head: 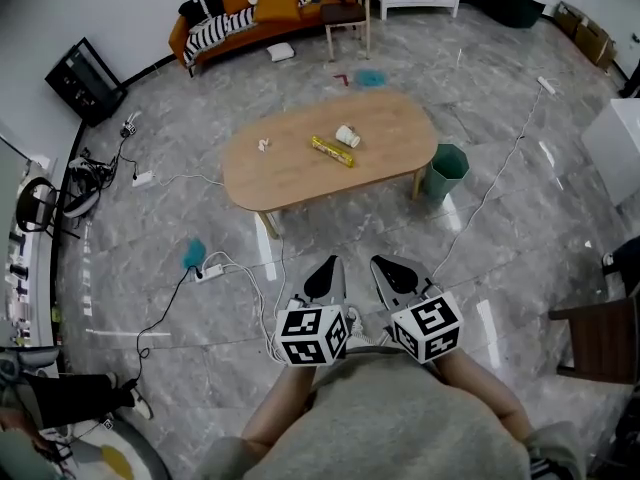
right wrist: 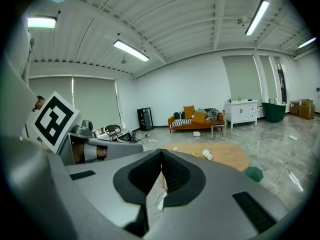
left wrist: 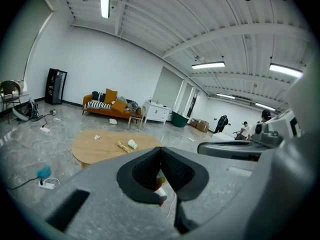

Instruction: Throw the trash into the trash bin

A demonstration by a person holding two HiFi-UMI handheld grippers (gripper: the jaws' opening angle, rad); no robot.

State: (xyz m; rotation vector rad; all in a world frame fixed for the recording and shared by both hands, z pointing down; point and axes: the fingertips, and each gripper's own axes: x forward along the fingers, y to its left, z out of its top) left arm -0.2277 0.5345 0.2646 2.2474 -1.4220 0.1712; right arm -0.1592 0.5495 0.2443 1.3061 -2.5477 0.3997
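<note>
Three bits of trash on table (head: 300, 183): cup (head: 347, 136) on its side, yellow wrapper (head: 333, 151) just beside it, paper wad (head: 264, 145) nearer the left end, apart from those two. All lie well in from the edges. Bin (head: 446, 172), green, upright, mouth open, on floor just beside table's right end, by a leg.

Floor btwn person and table mostly open. Power strip (head: 208, 271) w/ cables lies left of the path, teal scrap (head: 193, 254) next to it. Thin cable (head: 500, 168) runs past bin on the right. Chair (head: 600, 338) at right edge, well apart from table. Sofa (head: 230, 18) along far wall.

L claw (head: 325, 278) and R claw (head: 395, 275) side by side, low in head view, pointing at table, well short of it. Both pressed together at the tips, nothing pinched, touching nothing.

Print on wrapper too small to read. Cubes on claws carry black-white square markers.
</note>
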